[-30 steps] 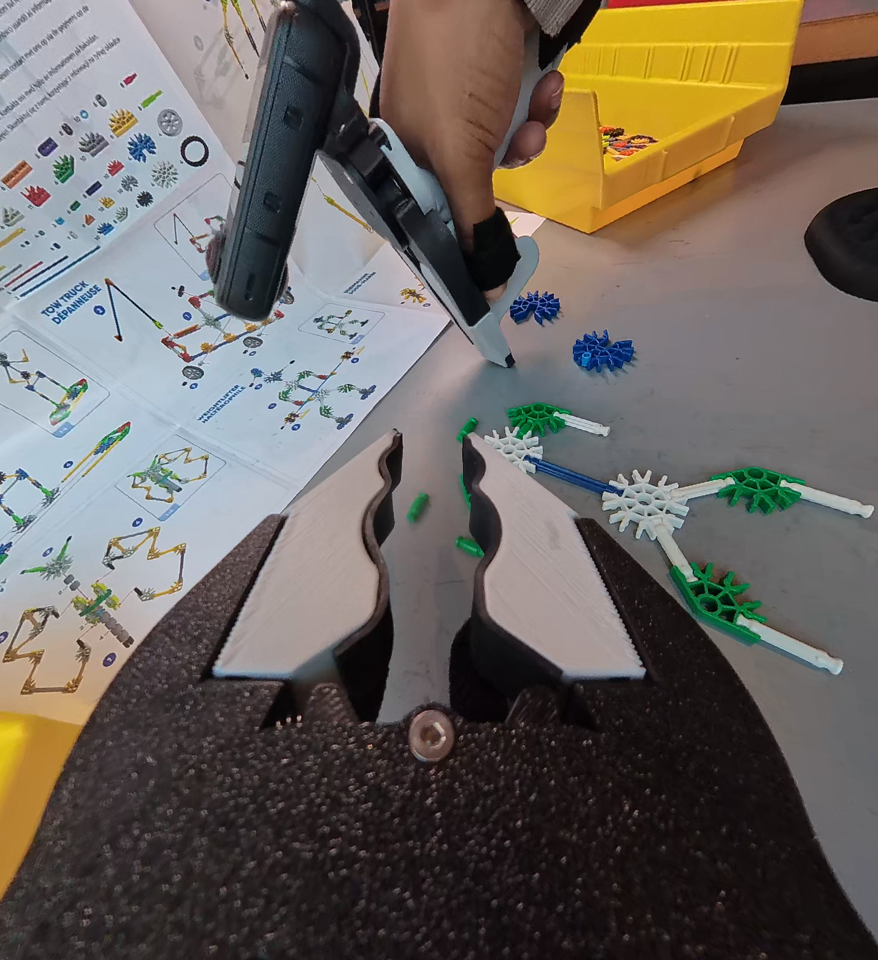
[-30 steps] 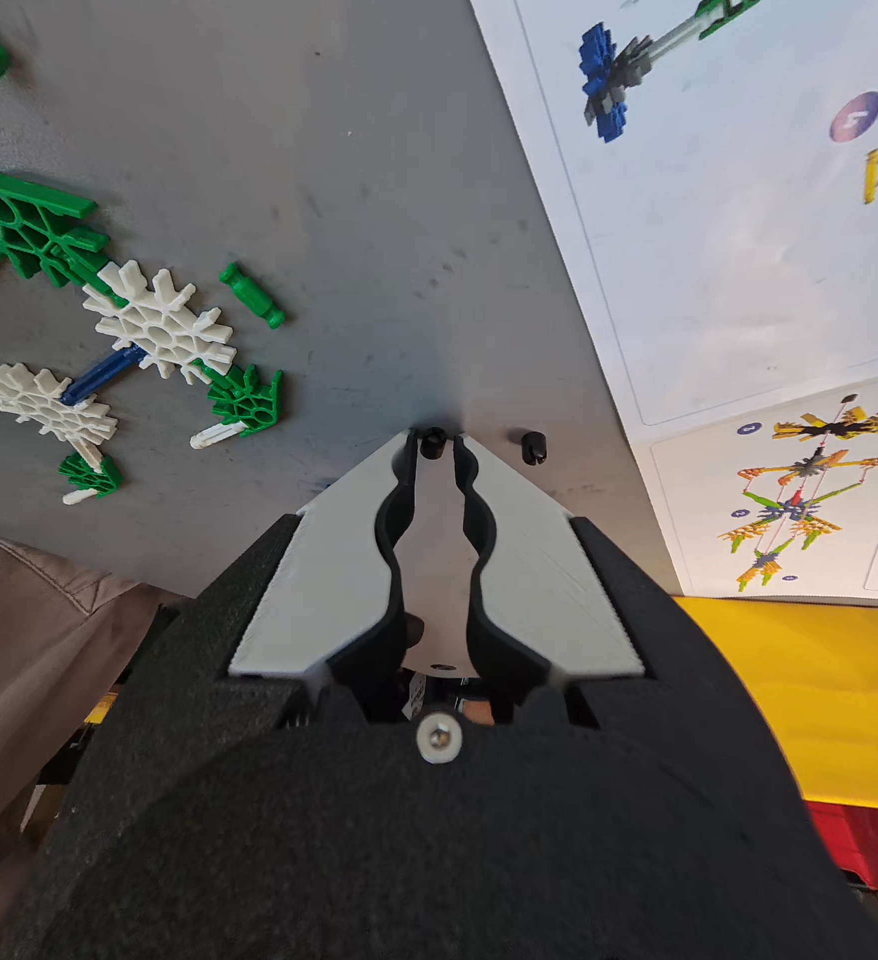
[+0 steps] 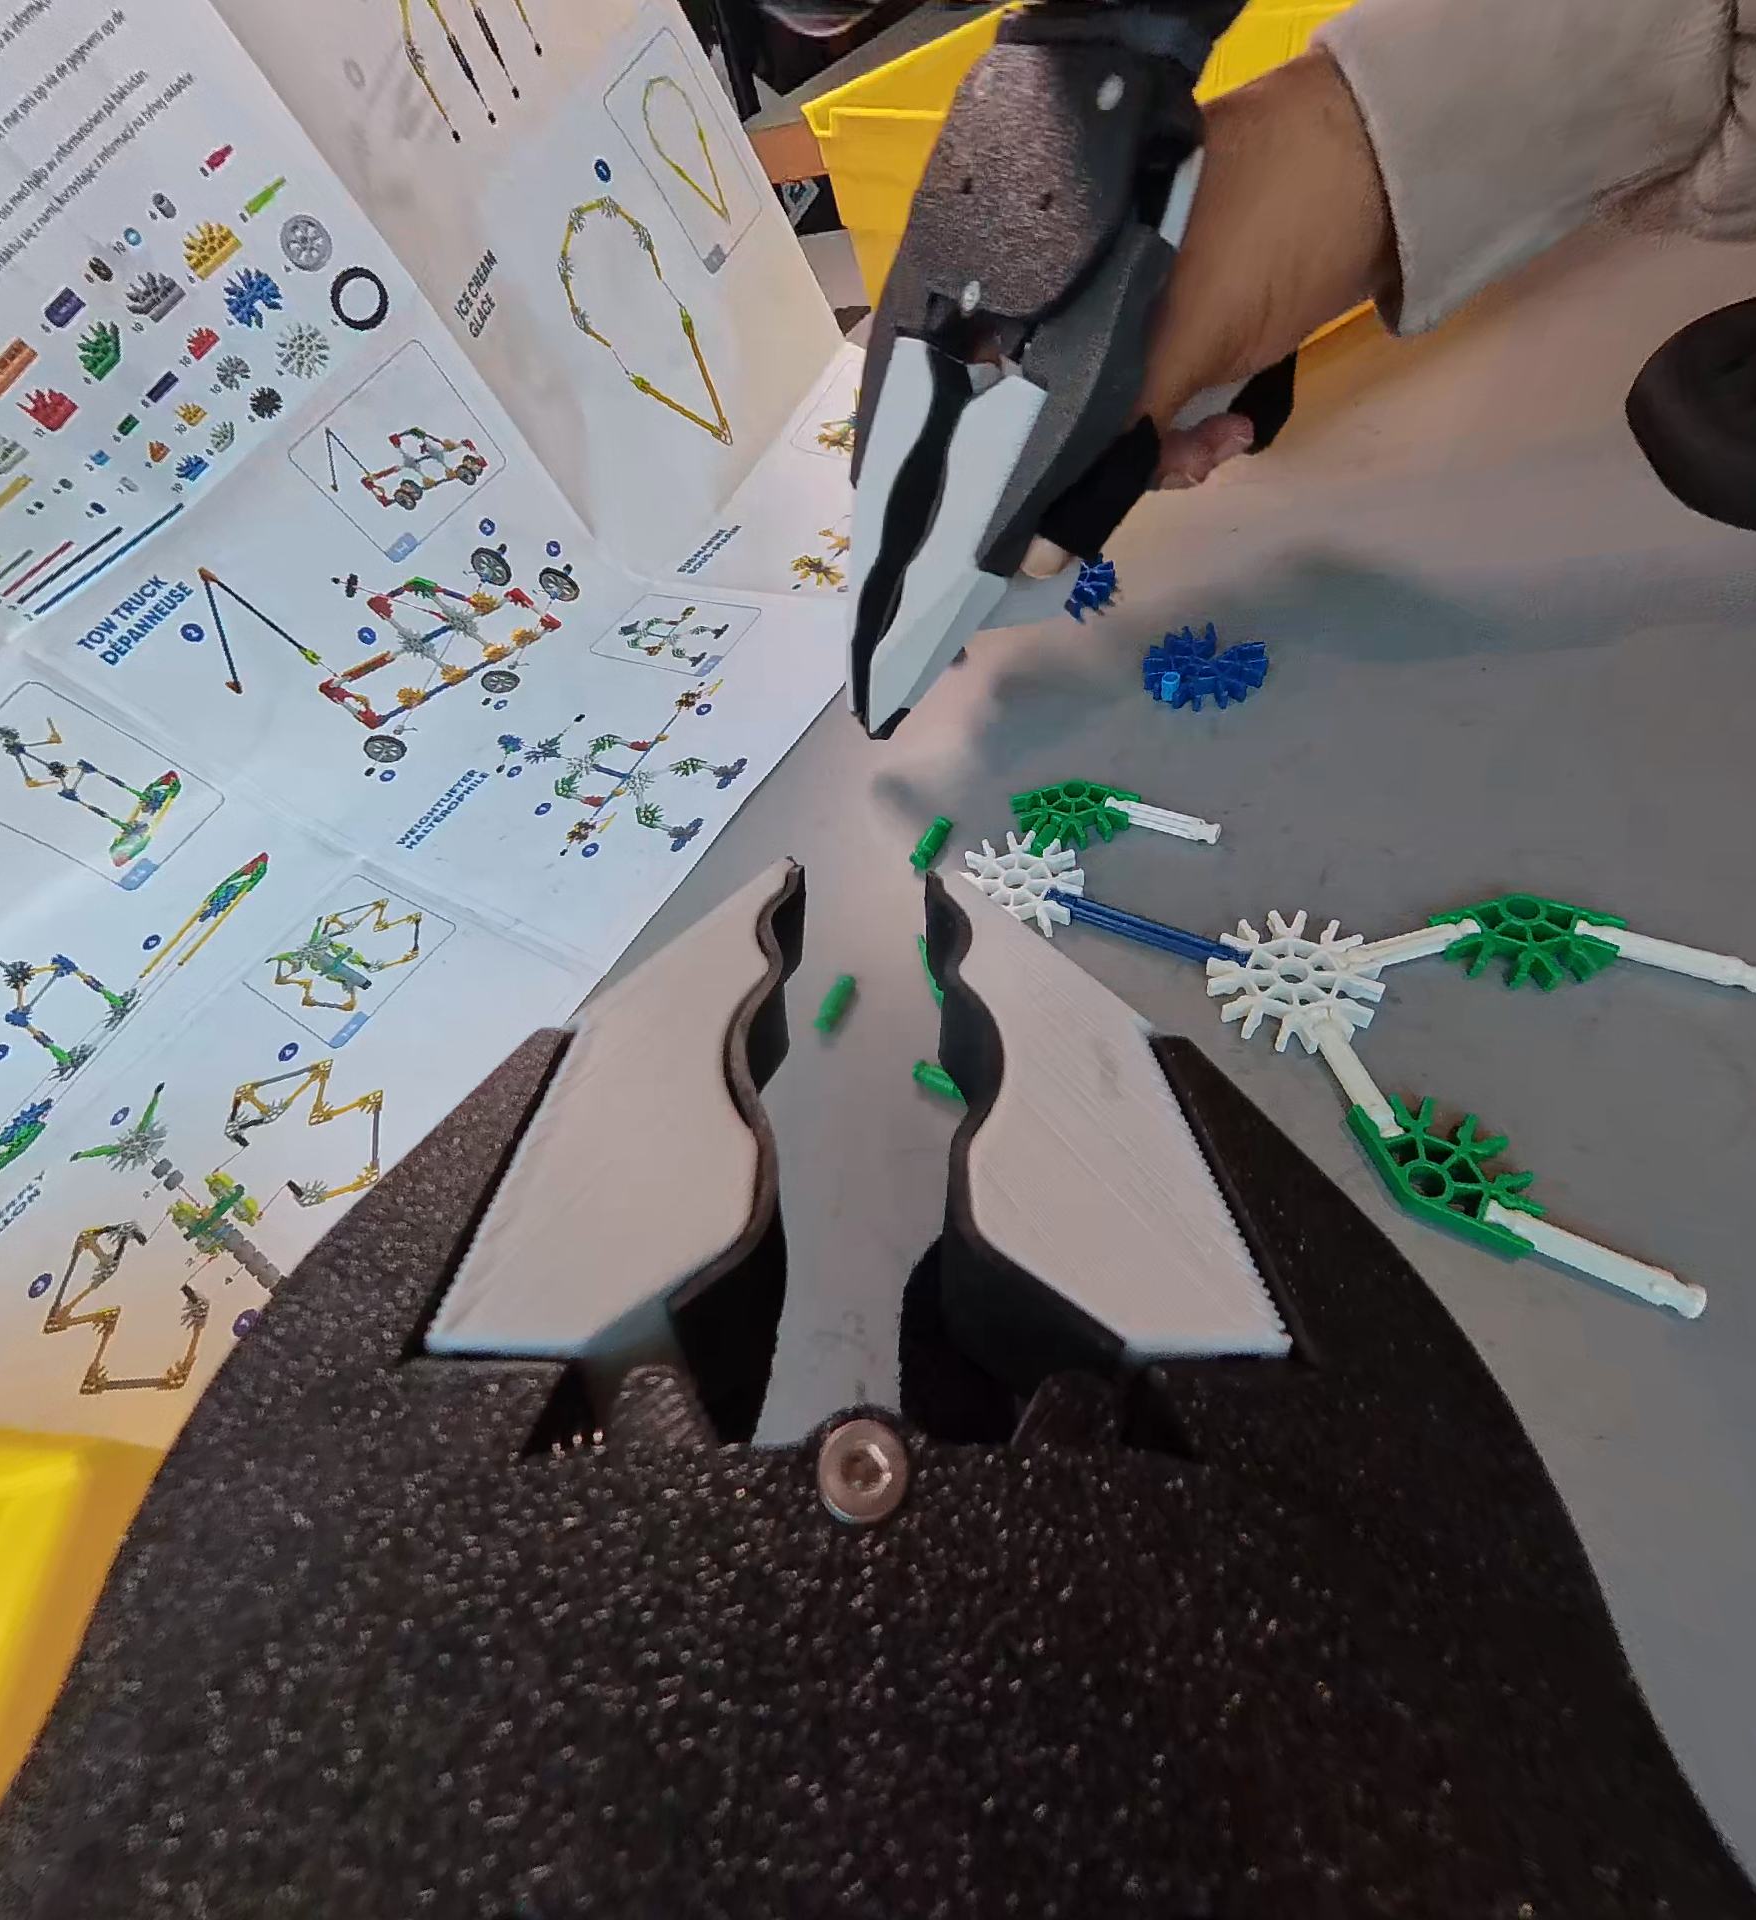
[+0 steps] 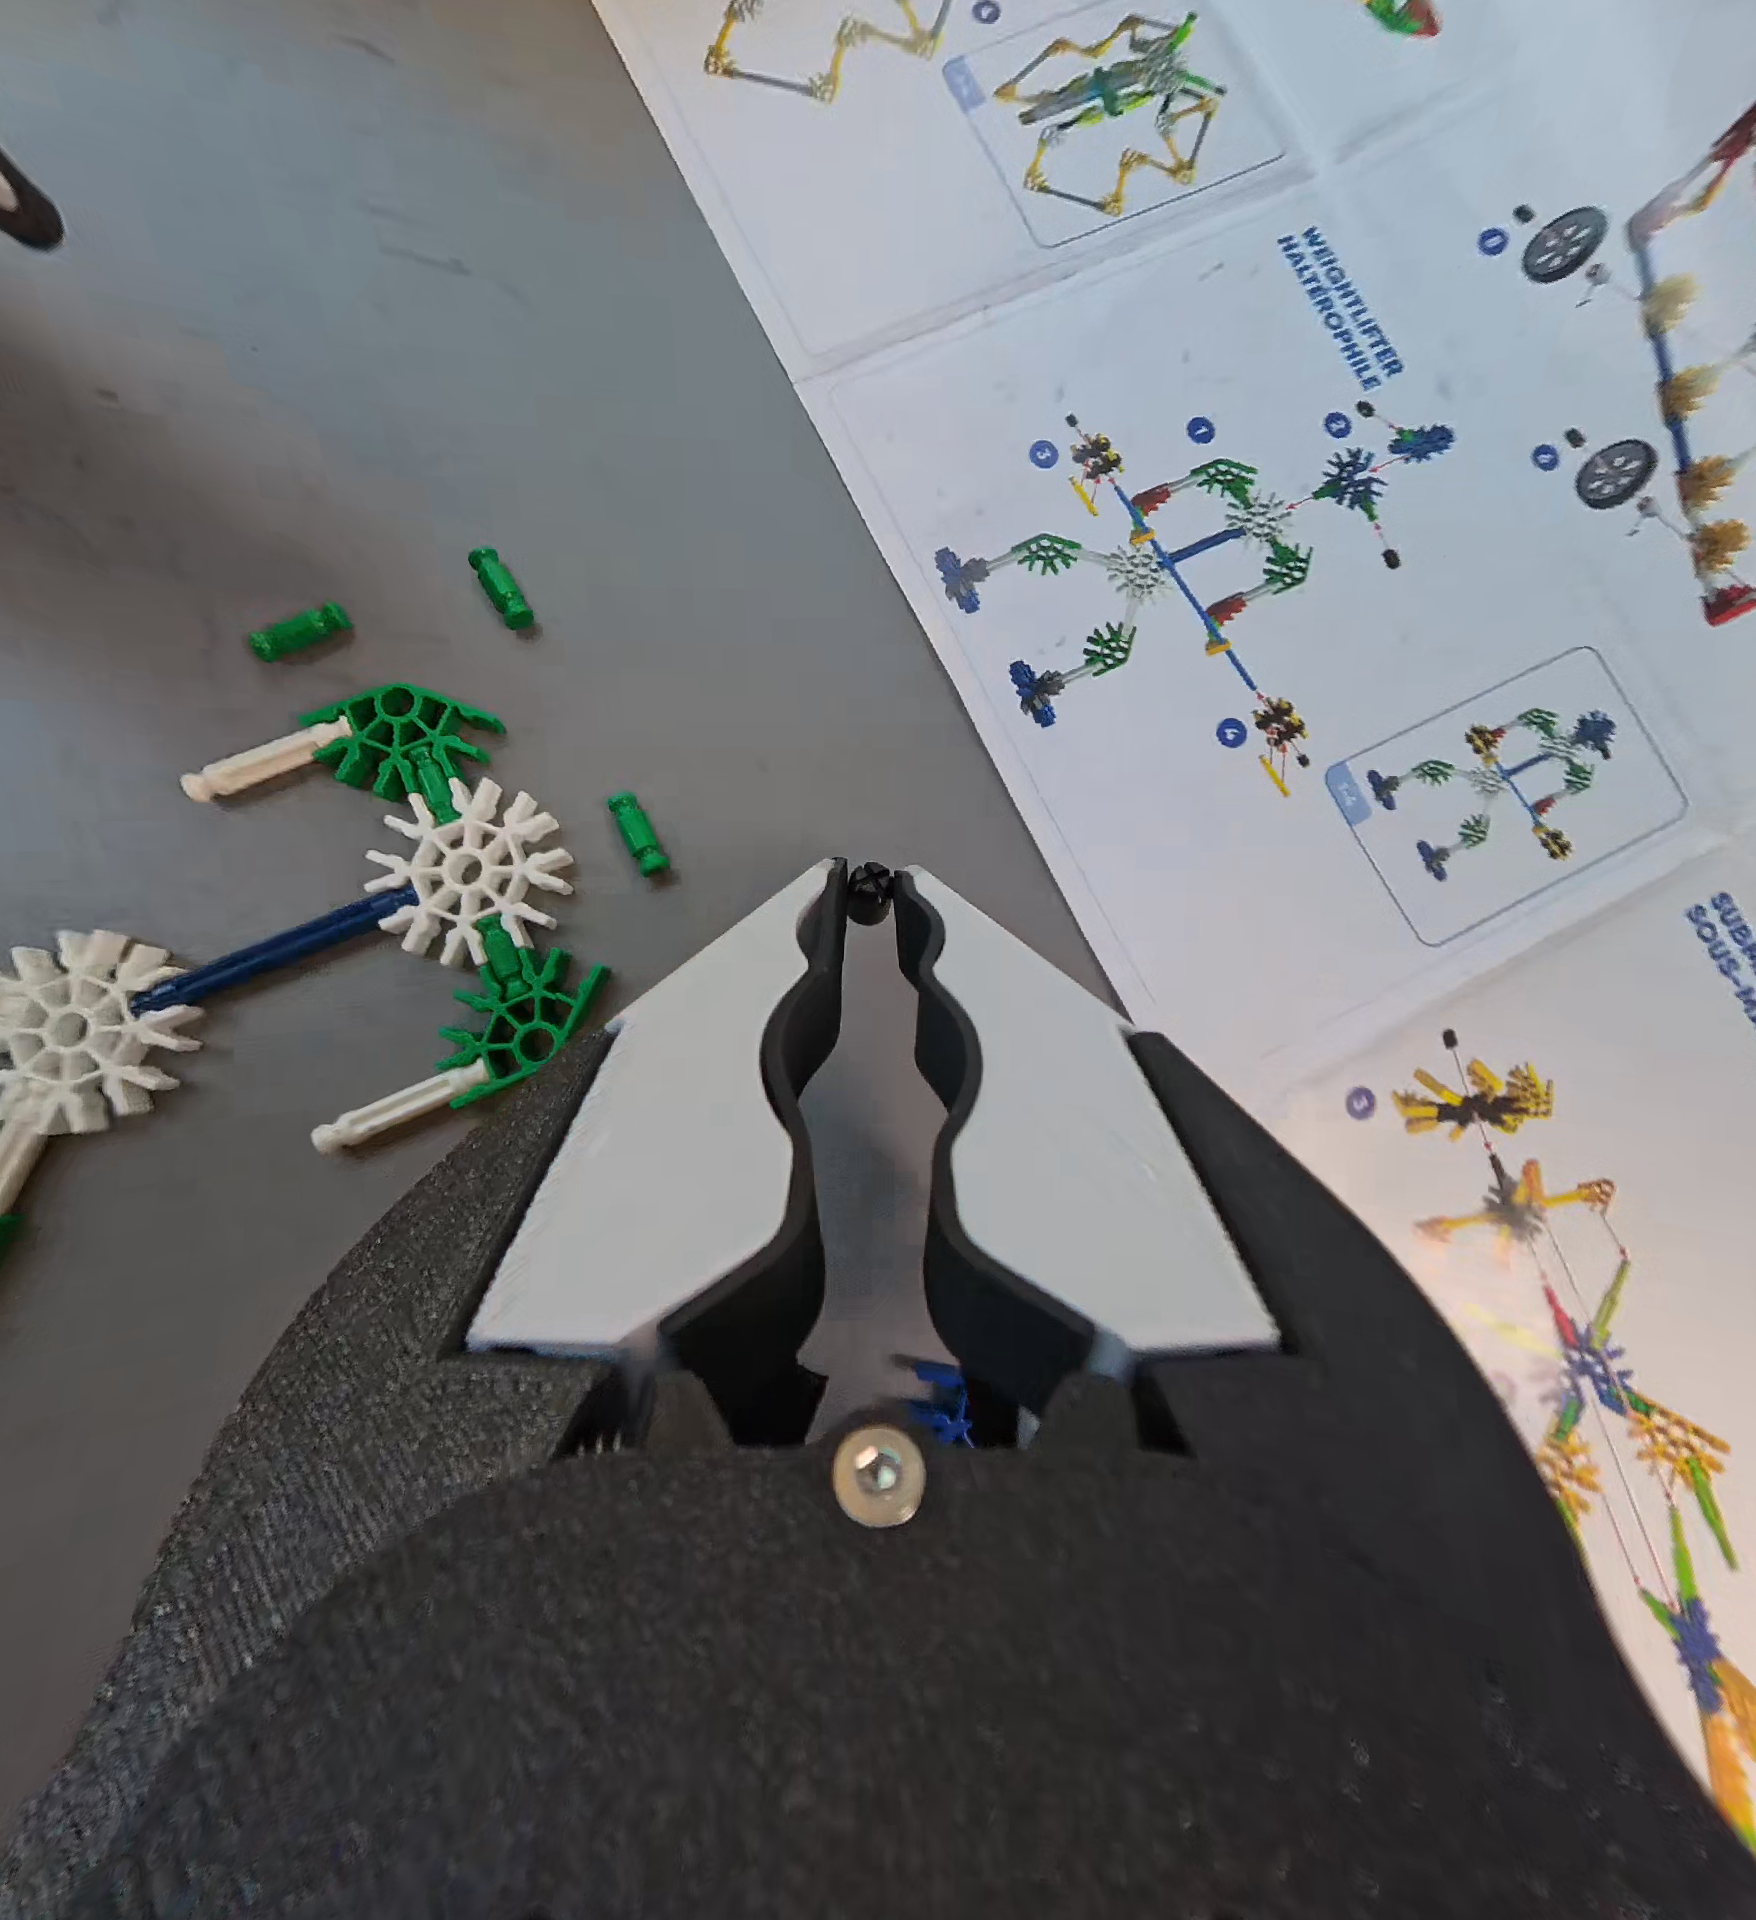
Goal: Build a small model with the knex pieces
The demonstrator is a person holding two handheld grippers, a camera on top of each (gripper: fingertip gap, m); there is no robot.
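Black cap [image 4: 868, 894] pinched at tips of right gripper [image 4: 868, 883], held above grey table [image 4: 334, 312], near edge of instruction sheet [image 4: 1373, 623]. Left gripper [image 3: 861, 883] spread, holding nothing, low over table; loose green pegs [image 3: 834, 1003] between and just beyond its fingers. Rod-and-connector assembly [image 3: 1289, 977] lies right of it. Blue connectors [image 3: 1204, 667] farther off. Yellow bin [image 3: 874, 135] far.

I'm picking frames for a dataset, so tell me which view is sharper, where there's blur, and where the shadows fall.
Left wrist view: mostly sharp, the right gripper slightly smeared, its soft shadow on the grey table; edges bow from the wide lens. Right wrist view: blurrier, the instruction sheet smeared toward the right edge; the small black piece between the fingertips stays fairly crisp.
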